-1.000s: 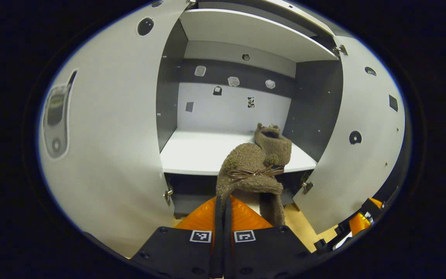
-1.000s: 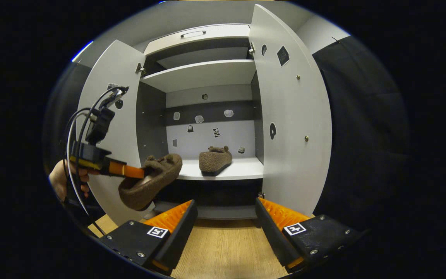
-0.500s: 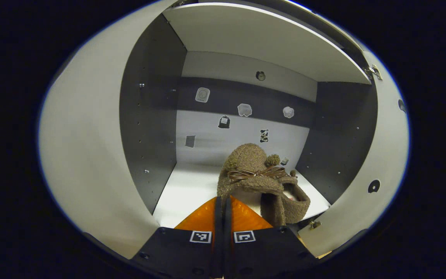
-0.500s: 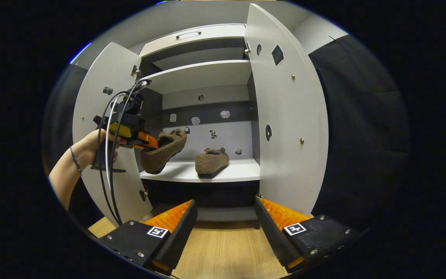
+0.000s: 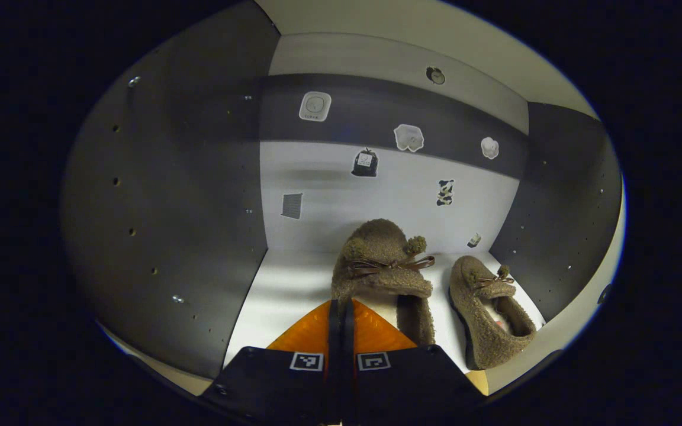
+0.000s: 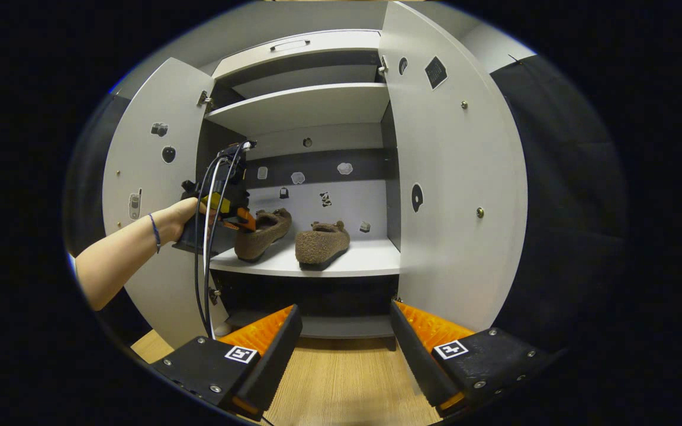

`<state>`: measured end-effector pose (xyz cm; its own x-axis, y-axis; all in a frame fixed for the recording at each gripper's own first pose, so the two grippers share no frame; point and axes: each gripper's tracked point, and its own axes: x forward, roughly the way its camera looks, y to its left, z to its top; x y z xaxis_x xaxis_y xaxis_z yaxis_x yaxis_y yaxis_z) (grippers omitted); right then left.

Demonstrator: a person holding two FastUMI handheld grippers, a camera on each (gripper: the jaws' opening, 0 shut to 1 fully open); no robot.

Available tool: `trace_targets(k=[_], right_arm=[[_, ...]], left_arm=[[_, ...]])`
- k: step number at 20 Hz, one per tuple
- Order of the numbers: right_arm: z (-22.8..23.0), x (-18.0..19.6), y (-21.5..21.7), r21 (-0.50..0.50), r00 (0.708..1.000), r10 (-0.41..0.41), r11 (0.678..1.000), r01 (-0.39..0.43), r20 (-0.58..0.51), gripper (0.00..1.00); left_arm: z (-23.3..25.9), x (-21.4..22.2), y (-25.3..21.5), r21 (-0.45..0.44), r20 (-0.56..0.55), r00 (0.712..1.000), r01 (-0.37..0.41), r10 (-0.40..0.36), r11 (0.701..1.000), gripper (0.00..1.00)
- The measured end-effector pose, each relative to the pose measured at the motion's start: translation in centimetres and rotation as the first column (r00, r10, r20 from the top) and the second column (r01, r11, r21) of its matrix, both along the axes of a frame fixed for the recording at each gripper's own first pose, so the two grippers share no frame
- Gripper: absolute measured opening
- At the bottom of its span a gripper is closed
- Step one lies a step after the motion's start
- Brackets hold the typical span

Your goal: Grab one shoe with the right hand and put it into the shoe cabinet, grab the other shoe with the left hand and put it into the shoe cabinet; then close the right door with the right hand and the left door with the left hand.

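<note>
Left gripper view
Left gripper (image 5: 341,307): its fingers are clamped together on the heel rim of the second shoe (image 5: 383,269), which is carried inside the shoe cabinet (image 5: 169,195).
Second shoe: it is held above the shelf (image 5: 285,287), toe toward the back wall; whether its sole touches the shelf cannot be told.
First shoe (image 5: 489,310): it is set on the shelf just to the right of the held shoe, near the shelf's front edge.
Step in hand: the shoe is judged best lowered flat onto the shelf before the fingers are parted, with a gap kept beside the first shoe.
Open room: bare shelf is left between the held shoe and the cabinet's left wall.

Right gripper view
Right gripper (image 6: 344,340): its fingers are spread apart and nothing is held; it is kept in front of the cabinet, below the shelf.
Left door (image 6: 148,177) and right door (image 6: 453,177): both are swung wide open.
Edges: the person's hand (image 6: 184,213) is seen just beside the left door's edge, so a straight withdrawal is judged safest.
</note>
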<state>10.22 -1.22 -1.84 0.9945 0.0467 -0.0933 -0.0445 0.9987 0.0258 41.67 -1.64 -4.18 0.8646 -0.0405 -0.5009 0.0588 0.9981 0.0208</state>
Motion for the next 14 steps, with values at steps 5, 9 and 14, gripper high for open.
trace_targets(k=[5,9,14], right_arm=[[-0.1,0.5,0.4,0.010,1.000,0.003,1.000,-0.003,-0.003,0.93],[0.2,0.5,1.1,0.017,1.000,0.014,1.000,-0.014,-0.001,0.93],[0.8,-0.7,1.1,0.018,1.000,0.020,1.000,-0.020,0.013,0.93]], left_arm=[[0.7,-0.3,-0.4,0.015,0.023,1.000,0.014,-0.014,1.000,0.18],[4.5,-2.3,-1.3,0.072,0.130,0.990,0.038,-0.047,0.997,0.40],[9.3,-7.9,-3.5,0.088,0.258,0.960,0.085,-0.105,0.993,0.58]])
